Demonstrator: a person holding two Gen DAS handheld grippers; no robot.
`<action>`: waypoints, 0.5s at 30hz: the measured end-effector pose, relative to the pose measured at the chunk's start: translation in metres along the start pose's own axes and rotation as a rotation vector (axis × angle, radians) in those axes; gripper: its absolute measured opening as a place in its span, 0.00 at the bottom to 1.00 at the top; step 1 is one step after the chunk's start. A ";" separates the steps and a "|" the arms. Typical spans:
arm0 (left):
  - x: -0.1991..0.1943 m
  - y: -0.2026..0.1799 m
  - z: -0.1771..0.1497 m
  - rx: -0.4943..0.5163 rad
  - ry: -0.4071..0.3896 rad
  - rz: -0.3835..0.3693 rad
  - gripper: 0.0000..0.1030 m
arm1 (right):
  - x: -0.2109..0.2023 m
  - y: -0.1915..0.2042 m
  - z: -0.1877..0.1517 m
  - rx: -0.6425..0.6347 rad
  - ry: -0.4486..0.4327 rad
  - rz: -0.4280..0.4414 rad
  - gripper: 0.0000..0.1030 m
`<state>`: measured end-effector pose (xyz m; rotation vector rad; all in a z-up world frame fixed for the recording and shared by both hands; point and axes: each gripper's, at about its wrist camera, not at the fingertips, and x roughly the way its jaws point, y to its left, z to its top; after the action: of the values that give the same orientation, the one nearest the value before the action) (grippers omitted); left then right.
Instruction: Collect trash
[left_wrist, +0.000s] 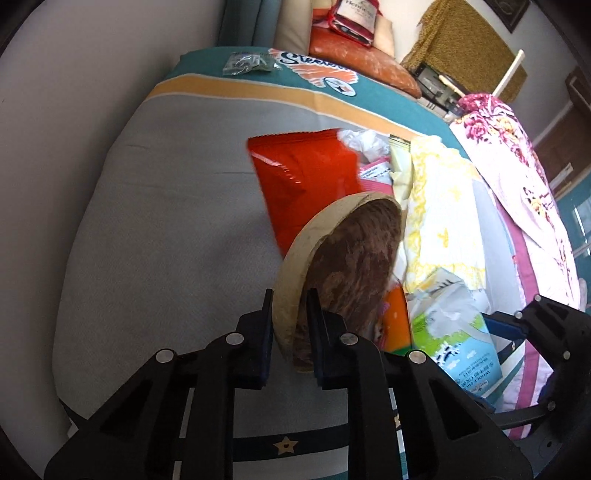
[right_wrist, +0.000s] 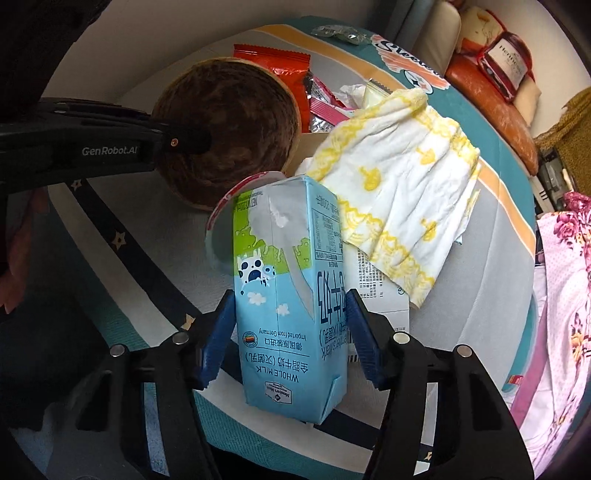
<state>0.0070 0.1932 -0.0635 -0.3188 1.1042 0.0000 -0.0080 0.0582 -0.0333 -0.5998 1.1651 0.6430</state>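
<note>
Blue milk carton (right_wrist: 291, 295) stands lengthwise between my right jaws, gripped; left jaws clench the bowl (left_wrist: 343, 266) rim at 10 o'clock.

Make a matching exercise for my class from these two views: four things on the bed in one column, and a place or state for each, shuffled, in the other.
Things
1. wooden bowl
2. milk carton
3. red snack bag
4. yellow-patterned cloth

Places or states
A. lying crumpled over the far side of the pile
B. between the fingers of the right gripper
C. rim pinched by the left gripper, tilted on edge
D. lying flat behind the bowl

Pairs: 1-C, 2-B, 3-D, 4-A
</note>
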 end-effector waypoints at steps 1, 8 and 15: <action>0.001 0.000 0.000 -0.006 -0.002 0.002 0.17 | -0.004 -0.004 -0.001 0.017 -0.006 0.021 0.55; -0.004 -0.007 -0.002 -0.016 -0.040 0.038 0.10 | -0.035 -0.053 -0.003 0.148 -0.083 0.088 0.55; -0.037 -0.011 0.004 -0.036 -0.125 0.098 0.10 | -0.049 -0.098 -0.015 0.263 -0.138 0.092 0.55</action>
<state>-0.0047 0.1894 -0.0271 -0.2929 0.9953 0.1256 0.0410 -0.0259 0.0187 -0.2759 1.1297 0.5877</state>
